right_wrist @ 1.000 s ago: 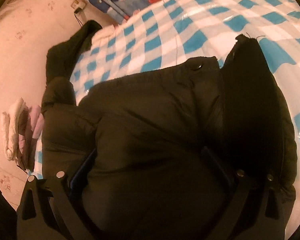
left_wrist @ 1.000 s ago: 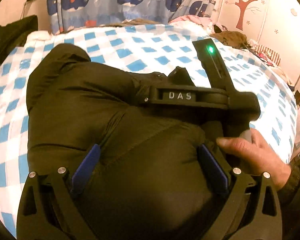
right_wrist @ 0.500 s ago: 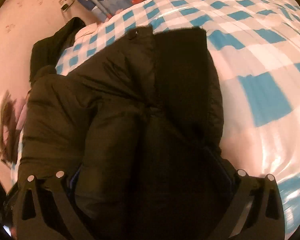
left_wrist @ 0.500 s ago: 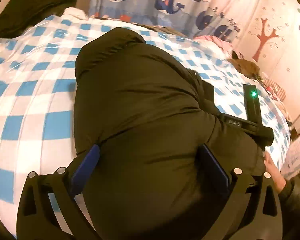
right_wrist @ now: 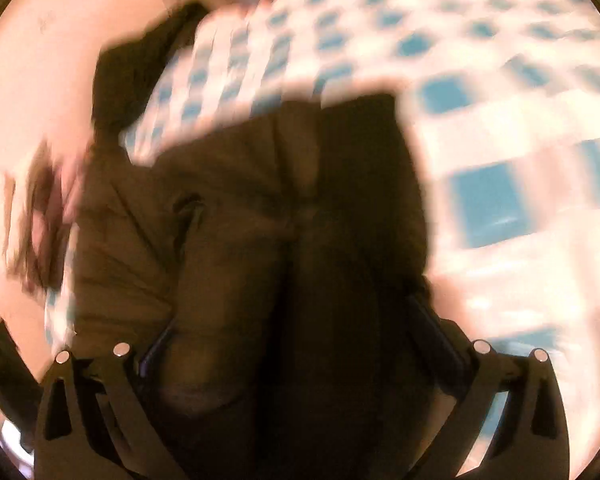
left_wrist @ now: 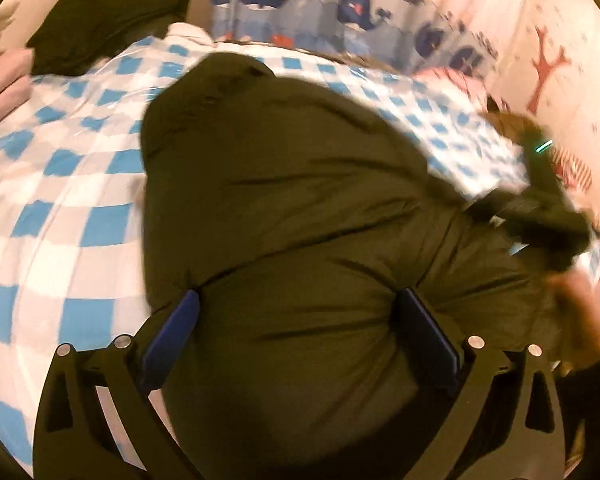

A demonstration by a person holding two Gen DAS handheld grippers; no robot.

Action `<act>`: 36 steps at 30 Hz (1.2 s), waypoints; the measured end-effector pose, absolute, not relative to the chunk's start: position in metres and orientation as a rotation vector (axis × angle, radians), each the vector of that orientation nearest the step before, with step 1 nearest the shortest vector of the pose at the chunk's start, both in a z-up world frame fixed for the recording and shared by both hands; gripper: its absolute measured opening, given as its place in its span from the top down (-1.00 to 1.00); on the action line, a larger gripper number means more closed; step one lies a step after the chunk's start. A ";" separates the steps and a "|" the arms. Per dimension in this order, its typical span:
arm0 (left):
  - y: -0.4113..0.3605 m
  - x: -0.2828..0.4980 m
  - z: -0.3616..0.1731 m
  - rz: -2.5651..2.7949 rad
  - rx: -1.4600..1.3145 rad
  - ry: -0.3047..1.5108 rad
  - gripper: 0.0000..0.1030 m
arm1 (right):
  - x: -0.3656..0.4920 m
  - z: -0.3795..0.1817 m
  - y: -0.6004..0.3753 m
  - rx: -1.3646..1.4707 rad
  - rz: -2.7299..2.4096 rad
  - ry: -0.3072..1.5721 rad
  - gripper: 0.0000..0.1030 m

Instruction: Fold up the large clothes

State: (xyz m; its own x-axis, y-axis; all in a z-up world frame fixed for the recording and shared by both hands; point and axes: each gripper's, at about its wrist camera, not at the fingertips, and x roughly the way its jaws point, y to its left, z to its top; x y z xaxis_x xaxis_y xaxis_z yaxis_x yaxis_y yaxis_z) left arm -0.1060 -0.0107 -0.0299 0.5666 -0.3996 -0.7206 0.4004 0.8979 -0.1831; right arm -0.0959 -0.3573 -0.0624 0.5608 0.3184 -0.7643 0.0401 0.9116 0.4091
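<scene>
Dark olive puffy jacket (left_wrist: 300,216) lies bunched on the blue-and-white checked bed cover (left_wrist: 60,200), thick padding wedged between both wide-spread claws: left claw (left_wrist: 300,324), right claw (right_wrist: 296,336) (blurred view).

Each camera sits just behind its own gripper and looks forward and down, very near the dark padded jacket (left_wrist: 300,208), which fills the near middle of both views. The left view faces the far whale curtain (left_wrist: 300,4). The blurred right view faces the checked bedcover (right_wrist: 480,152). Both views share jacket and bedcover.
</scene>
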 end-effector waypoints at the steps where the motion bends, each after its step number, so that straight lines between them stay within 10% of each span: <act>1: -0.013 -0.105 -0.032 -0.475 0.005 0.847 -0.87 | -0.096 -0.071 -0.349 0.330 0.176 1.023 -0.90; 12: -0.009 -0.120 0.000 -0.410 0.077 0.845 -0.87 | -0.161 0.020 -0.371 0.285 0.166 0.828 -0.89; 19: -0.008 -0.122 0.002 -0.351 0.064 0.896 -0.87 | -0.137 -0.079 -0.340 0.165 0.151 1.082 -0.90; 30: -0.008 -0.140 0.019 -0.255 0.174 0.813 -0.87 | -0.109 0.022 -0.357 0.207 0.081 0.829 -0.89; 36: -0.003 -0.144 0.024 -0.266 0.185 0.796 -0.87 | -0.047 -0.063 -0.354 0.255 0.109 1.127 -0.90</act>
